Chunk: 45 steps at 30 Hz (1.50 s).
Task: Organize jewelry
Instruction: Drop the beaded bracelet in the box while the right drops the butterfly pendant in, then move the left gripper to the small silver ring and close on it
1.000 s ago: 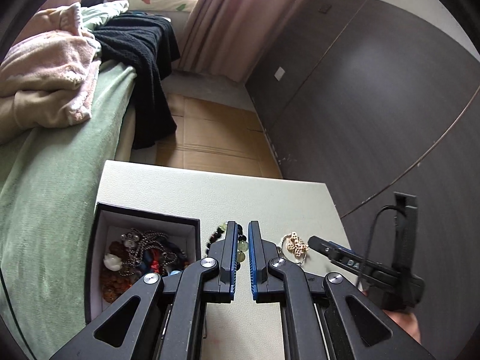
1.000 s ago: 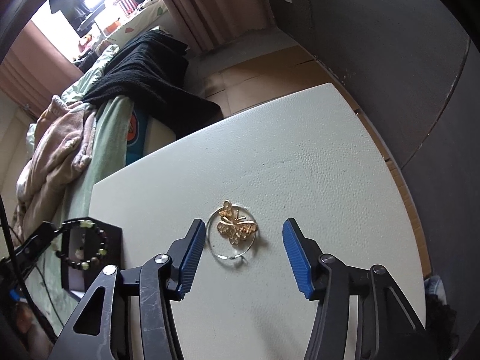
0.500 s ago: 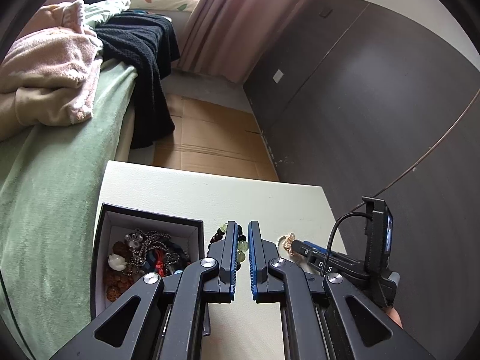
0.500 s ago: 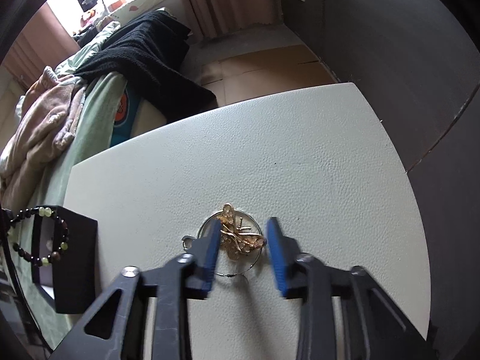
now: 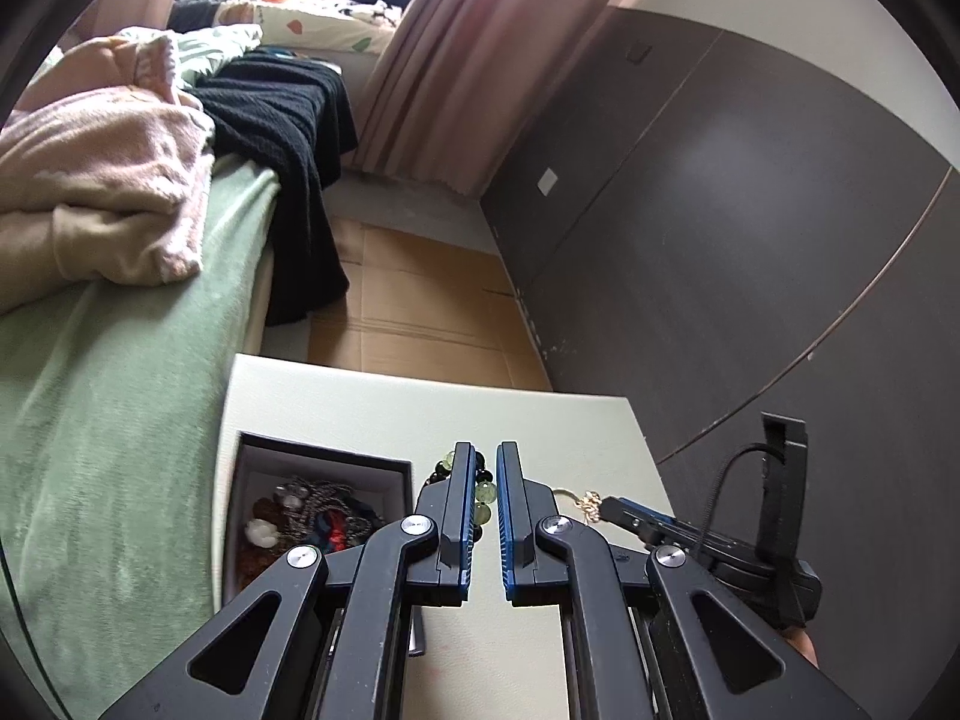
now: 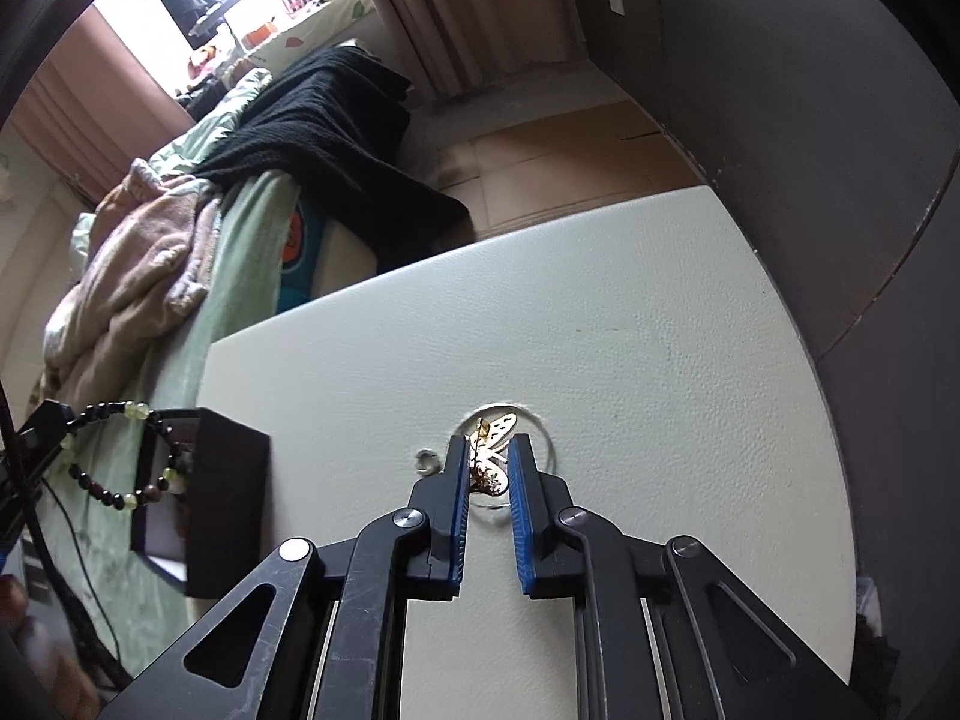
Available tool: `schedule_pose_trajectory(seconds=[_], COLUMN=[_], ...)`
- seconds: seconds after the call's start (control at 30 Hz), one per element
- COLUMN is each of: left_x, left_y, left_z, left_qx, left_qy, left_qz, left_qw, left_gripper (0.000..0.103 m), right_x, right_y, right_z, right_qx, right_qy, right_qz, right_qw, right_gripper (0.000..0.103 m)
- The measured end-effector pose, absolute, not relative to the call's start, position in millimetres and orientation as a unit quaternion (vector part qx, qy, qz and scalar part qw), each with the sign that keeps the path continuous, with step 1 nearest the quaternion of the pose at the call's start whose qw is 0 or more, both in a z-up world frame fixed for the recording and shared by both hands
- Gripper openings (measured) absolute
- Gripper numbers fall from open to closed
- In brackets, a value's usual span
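Right gripper (image 6: 487,459): its blue-padded jaws, which a second ago stood wide either side of the gold butterfly pendant on a thin wire hoop (image 6: 492,450), have just been closing and now pinch the butterfly between them. We see the pendant tipped up on edge, while part of the hoop lies on the pale leatherette table (image 6: 630,330), near the middle of its top. We judge the pick-up made and the carry to storage next.

Left gripper (image 5: 486,498): pressed almost together on the bracelet of dark and pale green beads (image 5: 480,489), as before; the right-hand view shows the loop dangling beside the box.

Black open-topped jewelry box with a pale lining (image 5: 327,462): it stands at the table's left edge, beside the green bed cover (image 5: 120,420). We see inside a tangle of bead strings, red-brown, silver-grey and blue, with one white piece.
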<state>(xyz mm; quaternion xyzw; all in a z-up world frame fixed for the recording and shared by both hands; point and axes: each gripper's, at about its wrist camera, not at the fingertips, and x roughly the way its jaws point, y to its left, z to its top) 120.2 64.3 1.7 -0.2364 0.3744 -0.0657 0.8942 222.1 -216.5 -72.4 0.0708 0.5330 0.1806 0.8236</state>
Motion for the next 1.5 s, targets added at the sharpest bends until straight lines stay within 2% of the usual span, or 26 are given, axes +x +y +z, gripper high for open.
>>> schedule_pose_trajectory(seconds=[0.23,0.3,0.37,0.43,0.87,0.9,0.97,1.03,1.5], left_x=[118.8,121.7,120.1,116.5,105.4,105.2,106.5,108.1,132.1], left_y=[88.8,97.0,104.6,111.2,143.1,144.1,144.4,142.1,68.8], left_z=[-4.7,-12.4,-14.5,-11.4,-6.1,-6.3,-7.4,-8.1,-10.1], left_qx=[-0.261,-0.280,-0.292,-0.294,-0.308,-0.308,-0.308,-0.309,-0.259], left_qy=[0.386,0.401,0.400,0.390,0.371,0.372,0.373,0.374,0.392], left_qz=[-0.051,-0.043,-0.029,-0.015,0.015,0.017,0.017,0.014,-0.042], left_qw=[0.883,0.871,0.868,0.873,0.876,0.876,0.875,0.874,0.882], left_gripper=[0.009,0.020,0.049,0.058,0.058,0.058,0.058,0.058,0.058], right_x=[203.8,199.2,195.5,190.9,177.4,180.1,184.7,185.7,191.0], right_y=[-201.2,-193.2,-184.5,-175.3,-104.8,-98.8,-96.7,-106.6,-204.1], right_z=[-50.5,-46.6,-43.2,-39.2,-27.2,-28.1,-32.7,-35.6,-36.1], right_qx=[0.091,0.096,0.100,0.106,0.138,0.134,0.131,0.141,0.144], right_qy=[0.513,0.509,0.505,0.501,0.478,0.477,0.489,0.491,0.515], right_qz=[0.225,0.239,0.251,0.268,0.349,0.351,0.341,0.324,0.230], right_qw=[0.824,0.821,0.820,0.816,0.794,0.795,0.792,0.796,0.813], right_gripper=[0.014,0.014,0.014,0.014,0.015,0.017,0.052,0.059,0.060])
